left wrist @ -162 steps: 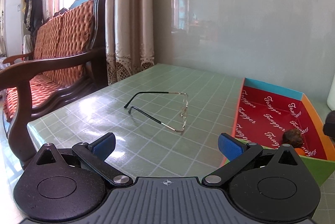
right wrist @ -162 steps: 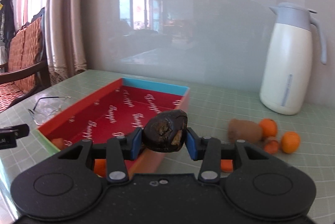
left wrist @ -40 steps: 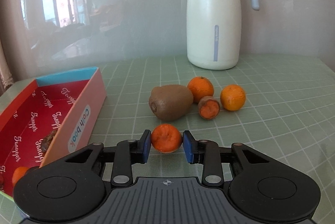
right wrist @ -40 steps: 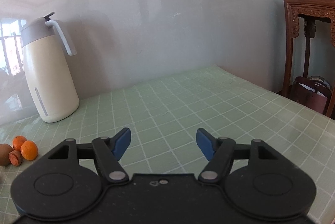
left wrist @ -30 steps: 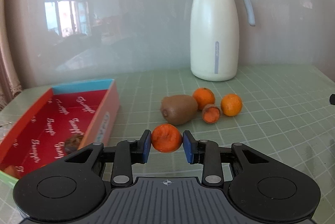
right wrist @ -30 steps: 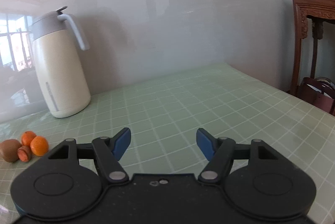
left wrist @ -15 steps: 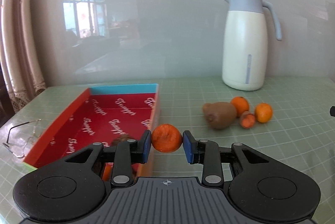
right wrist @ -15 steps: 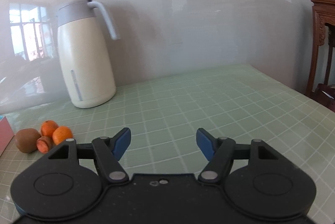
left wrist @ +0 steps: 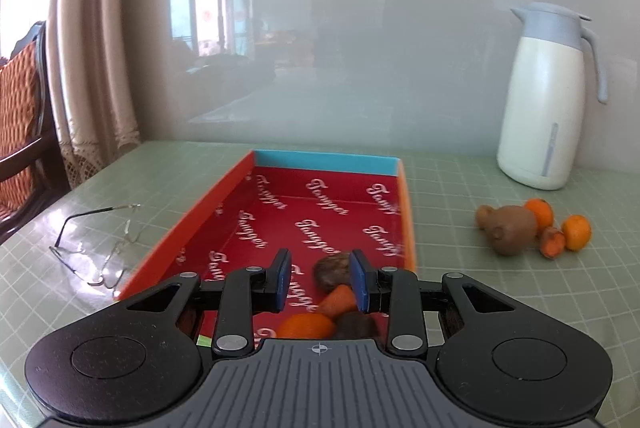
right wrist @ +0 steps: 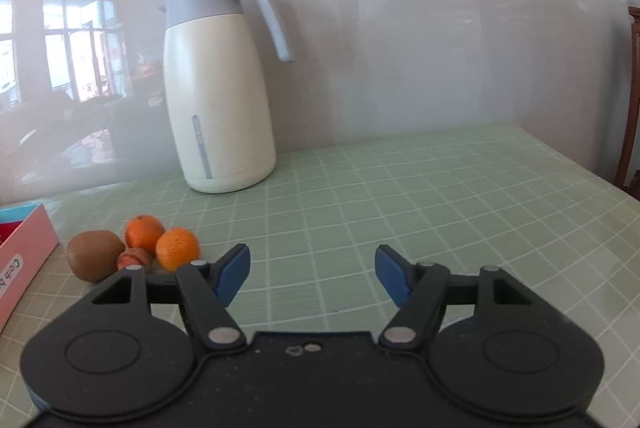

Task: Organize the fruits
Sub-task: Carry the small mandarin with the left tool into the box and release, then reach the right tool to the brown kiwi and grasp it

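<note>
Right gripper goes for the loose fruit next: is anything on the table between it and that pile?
Nothing visible. The right gripper is open and empty, and the kiwi and oranges lie just ahead to its left on bare table. The jug stands behind them, clear of the path.

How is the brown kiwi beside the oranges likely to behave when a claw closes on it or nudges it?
The kiwi is egg-shaped and lies on its side, so a nudge would probably roll or pivot it. It touches the oranges, which may scatter. Its skin looks matte and fuzzy, so likely not slippery, though too hard a squeeze could bruise it.
</note>
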Available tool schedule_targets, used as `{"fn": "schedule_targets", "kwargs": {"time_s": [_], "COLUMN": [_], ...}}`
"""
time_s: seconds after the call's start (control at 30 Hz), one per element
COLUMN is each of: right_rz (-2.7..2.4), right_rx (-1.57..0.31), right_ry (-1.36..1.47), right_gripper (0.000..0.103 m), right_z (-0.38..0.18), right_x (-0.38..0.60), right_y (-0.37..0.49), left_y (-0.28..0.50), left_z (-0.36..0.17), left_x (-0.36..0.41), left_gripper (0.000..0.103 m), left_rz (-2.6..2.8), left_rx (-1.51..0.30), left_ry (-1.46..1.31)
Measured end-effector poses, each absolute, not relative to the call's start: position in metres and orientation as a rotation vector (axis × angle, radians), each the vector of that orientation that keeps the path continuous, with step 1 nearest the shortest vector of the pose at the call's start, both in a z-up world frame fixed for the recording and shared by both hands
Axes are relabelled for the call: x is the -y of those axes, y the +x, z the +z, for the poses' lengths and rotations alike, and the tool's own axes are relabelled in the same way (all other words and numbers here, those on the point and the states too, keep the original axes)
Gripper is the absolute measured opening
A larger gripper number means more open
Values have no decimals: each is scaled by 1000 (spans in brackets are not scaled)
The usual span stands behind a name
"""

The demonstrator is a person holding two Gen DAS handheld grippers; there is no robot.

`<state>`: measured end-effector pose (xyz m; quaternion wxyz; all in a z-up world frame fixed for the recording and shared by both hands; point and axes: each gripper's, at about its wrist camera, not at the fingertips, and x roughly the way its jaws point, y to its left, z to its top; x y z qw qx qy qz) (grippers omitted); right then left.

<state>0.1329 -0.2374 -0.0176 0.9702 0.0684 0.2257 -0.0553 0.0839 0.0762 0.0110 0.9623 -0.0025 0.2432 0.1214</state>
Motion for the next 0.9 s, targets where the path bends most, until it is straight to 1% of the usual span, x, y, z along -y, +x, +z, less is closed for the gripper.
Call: {"fn": "schedule_targets", "kwargs": {"time_s": [0.27,0.47,0.7,0.73,0.77,0.8,0.83,0.87,0.9], "right_rz": [-96,-99,-98,-97,-95,-91,-86,-81,-75], "right_rx": [-459,-460,-459,-458,-458,-459,-460,-460,-457], "right_ry": [122,125,134,136,137,136,133,127,118], "right_gripper": [69,69,69,69,69,69,69,69,69], "right_z": [-19,-20,-19,-19,-19,-19,-19,-19,-19], "right_x": [227,229,233,233,233,232,230,228,225], "right_y": [136,134,133,133,133,133,134,134,135], "left_y": [82,81,79,78,78,76,73,70,68], "left_z": [10,10,10,10,10,11,13,15,16], "left_x": [-91,-103,-100,-99,-98,-98,-96,-95,-95], "left_gripper": [33,33,34,37,56,79,86,90,91], "left_rz": [269,293,311,310,309,318,334,342,342], "left_rx": [-495,-501,-489,-491,-489,-476,-452,-428,-411], "left_ry": [-18,-76,-57,-54,-54,-52,-44,-36,-31]}}
